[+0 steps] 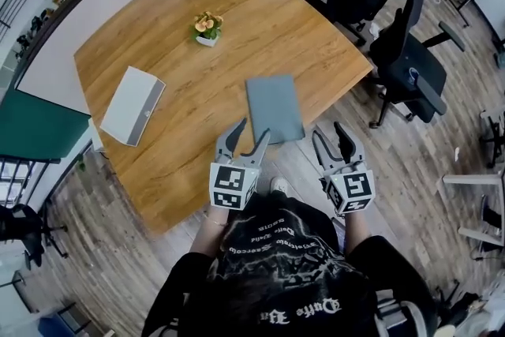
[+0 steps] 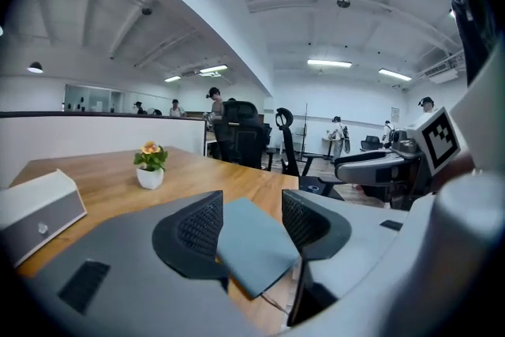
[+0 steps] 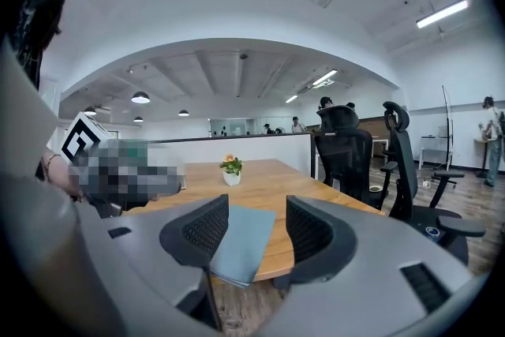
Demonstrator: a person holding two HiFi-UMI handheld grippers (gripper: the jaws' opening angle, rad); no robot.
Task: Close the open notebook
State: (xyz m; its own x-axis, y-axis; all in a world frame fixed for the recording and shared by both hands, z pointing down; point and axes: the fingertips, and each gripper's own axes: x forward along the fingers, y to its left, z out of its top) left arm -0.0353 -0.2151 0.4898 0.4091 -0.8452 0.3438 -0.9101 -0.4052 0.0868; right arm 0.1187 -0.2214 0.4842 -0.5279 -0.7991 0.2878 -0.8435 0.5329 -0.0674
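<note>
At the near edge of the table (image 1: 181, 91), the closed notebook (image 1: 274, 108) overhangs slightly. The left gripper (image 1: 252, 130) and right gripper (image 1: 328, 130) hang just off that edge, jaws apart and empty. Farther back, a pot (image 1: 207, 40) holds flowers (image 1: 208, 24).

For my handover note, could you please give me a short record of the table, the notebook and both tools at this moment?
table: wooden
notebook: grey-blue, lying closed at the near edge, one corner overhanging
left tool: open, empty, clear of the notebook
right tool: open, empty, off the table's edge
potted plant: far side, apart from the notebook
white box: on the table, at the head view's left
task status: notebook appears already closed
</note>
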